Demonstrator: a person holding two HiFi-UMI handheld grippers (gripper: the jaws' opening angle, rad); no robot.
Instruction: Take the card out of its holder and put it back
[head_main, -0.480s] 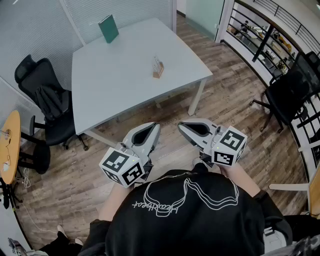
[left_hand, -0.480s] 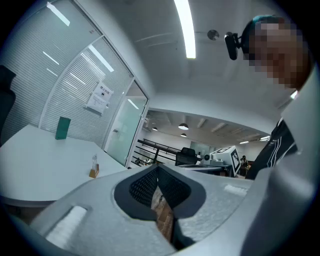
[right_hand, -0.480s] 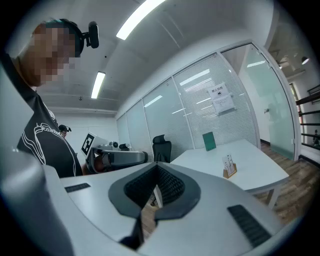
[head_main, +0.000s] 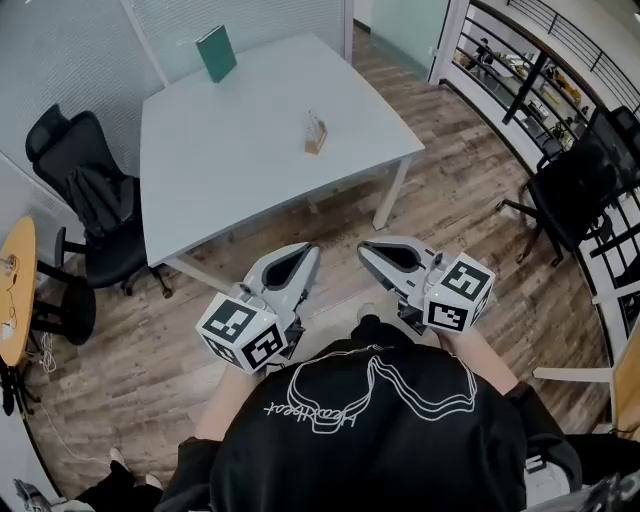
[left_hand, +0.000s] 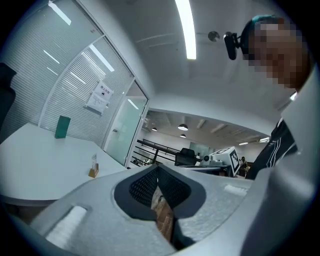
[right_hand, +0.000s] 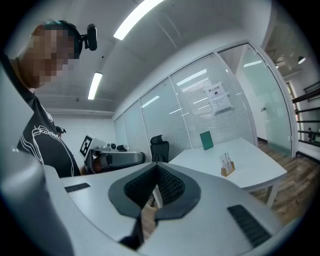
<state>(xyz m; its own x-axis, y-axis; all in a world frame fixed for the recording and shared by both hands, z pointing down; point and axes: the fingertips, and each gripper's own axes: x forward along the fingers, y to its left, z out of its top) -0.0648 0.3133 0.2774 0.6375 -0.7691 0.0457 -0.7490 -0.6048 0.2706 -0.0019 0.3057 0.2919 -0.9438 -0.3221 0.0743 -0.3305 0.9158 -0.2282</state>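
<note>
At the far left we see a black office chair (head_main: 75, 185) beside the pale grey rectangular table (head_main: 220, 170), and a flat dark green slab (head_main: 216, 54) stands upright near the table's far edge. Closer to us, our left gripper (head_main: 300, 262), grey plastic with a marker cube at its rear, hovers level in front of the chest, well short of the table. Its own view shows the ribbed black pads pressed together at the tip with nothing between them. Further right, the small white card (head_main: 314, 124) stands in its low wooden holder (head_main: 317, 148) near the middle of the table, well apart from both grippers. Our right gripper (head_main: 382, 256) mirrors the left, tips meeting and empty. Compared with half a second ago, hardly anything differs: both grippers keep their place by the body, the table sits a touch shifted in the head view, and what looks like a shoe tip (head_main: 368, 314) now shows between them. We judge that we are only stepping toward the table. The card is untouched, so the whole task lies ahead.
</note>
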